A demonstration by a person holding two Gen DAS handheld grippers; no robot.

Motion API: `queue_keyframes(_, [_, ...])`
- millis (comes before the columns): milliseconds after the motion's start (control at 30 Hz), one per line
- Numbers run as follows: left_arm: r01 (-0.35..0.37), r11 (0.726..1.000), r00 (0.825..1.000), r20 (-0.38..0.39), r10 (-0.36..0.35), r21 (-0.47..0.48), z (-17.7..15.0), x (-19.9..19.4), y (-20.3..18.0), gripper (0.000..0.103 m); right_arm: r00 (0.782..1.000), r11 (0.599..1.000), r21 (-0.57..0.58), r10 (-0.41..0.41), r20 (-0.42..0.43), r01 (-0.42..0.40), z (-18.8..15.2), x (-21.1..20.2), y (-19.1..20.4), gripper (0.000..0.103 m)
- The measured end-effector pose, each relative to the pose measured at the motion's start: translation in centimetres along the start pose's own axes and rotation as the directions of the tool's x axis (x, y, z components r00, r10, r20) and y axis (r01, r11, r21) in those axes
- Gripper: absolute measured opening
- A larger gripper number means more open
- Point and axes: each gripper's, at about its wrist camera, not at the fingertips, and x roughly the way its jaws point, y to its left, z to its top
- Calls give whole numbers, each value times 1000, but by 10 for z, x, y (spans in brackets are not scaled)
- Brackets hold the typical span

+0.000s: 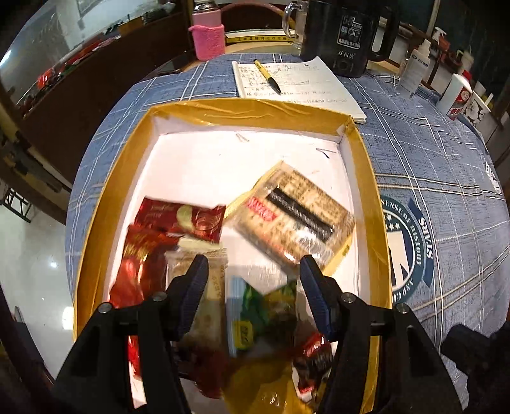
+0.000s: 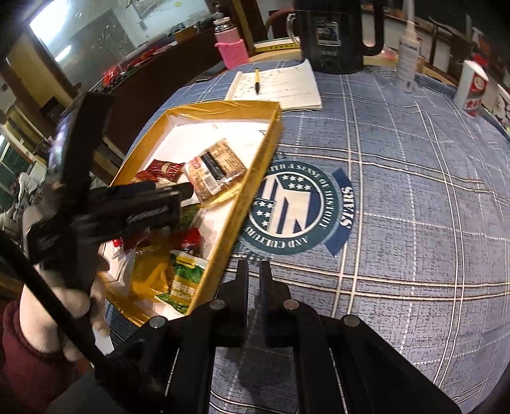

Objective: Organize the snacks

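Observation:
A gold-rimmed box [image 1: 366, 165] with a white floor holds several snack packets; it also shows in the right wrist view [image 2: 255, 172]. A clear-wrapped biscuit pack [image 1: 293, 216] lies tilted at its right side, red packets [image 1: 178, 219] at its left, a green packet [image 1: 267, 309] near the front. My left gripper [image 1: 253, 270] is open and empty, hovering over the front of the box, seen from the side in the right wrist view [image 2: 178, 197]. My right gripper [image 2: 253, 274] is shut and empty over the blue cloth, just right of the box's near corner.
A notepad [image 1: 296, 82] with a yellow pen [image 1: 267, 76] lies behind the box. A black kettle [image 1: 344, 35], a pink-sleeved bottle [image 1: 207, 35], a glass mug [image 1: 295, 22] and white bottles [image 1: 417, 67] stand at the back. The plaid cloth [image 2: 398, 223] spreads right.

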Motion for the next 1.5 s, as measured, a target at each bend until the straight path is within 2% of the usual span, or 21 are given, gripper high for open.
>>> queue_keyframes(100, [35,999,999,37,-34,-24,1,-18,13,61,1000,1000,10,-1,-1,1,0,-1,-4,5])
queue_keyframes(233, [59,997,998,27,-58,-52,-18,-44,44,62,1000,1000,9,6,2,-6,1,-2,-6,5])
queue_keyframes(300, [47,996,999,-2,-47,-73,-33,-47,59,66,1000,1000,6,19,5,-19,1,-2,-4,6])
queue_keyframes(467, [-26,993,998,-61,19,-113,-55,-34,76,66,999,999,-13,42,3,-42,-1,3,6,8])
queue_keyframes(567, [-49,993,996,-73,41,-105,-55,-23,71,66,999,998,-28,48,2,-48,-2,5,11,8])
queue_keyframes(667, [-100,994,989,-112,95,-39,-52,-7,56,66,999,998,-26,48,0,-48,-3,4,9,8])
queue_keyframes(767, [-75,997,993,-97,73,-21,-49,-19,48,66,999,999,-12,39,9,-39,-4,1,4,9])
queue_keyframes(900, [-64,996,998,-33,62,-56,-36,-40,52,68,999,999,28,31,24,-32,-7,-3,-8,12])
queue_keyframes(1067, [-91,996,993,-72,92,25,-26,-17,29,68,999,998,33,43,21,-44,-11,-4,-7,12])
queue_keyframes(1200, [-54,999,998,-20,54,-2,-18,-23,24,68,999,999,22,31,24,-31,-14,-6,-7,13])
queue_keyframes(1333, [-15,998,996,85,19,-53,-22,-51,28,68,1000,999,43,21,20,-22,-18,-8,-14,16])
queue_keyframes(1433, [-21,996,978,205,38,-85,-31,-84,28,68,1000,999,43,20,9,-20,-22,-8,-17,16])
queue_keyframes(1500, [-40,993,956,284,72,-114,-39,-109,28,73,1000,999,38,27,7,-28,-24,-9,-18,16])
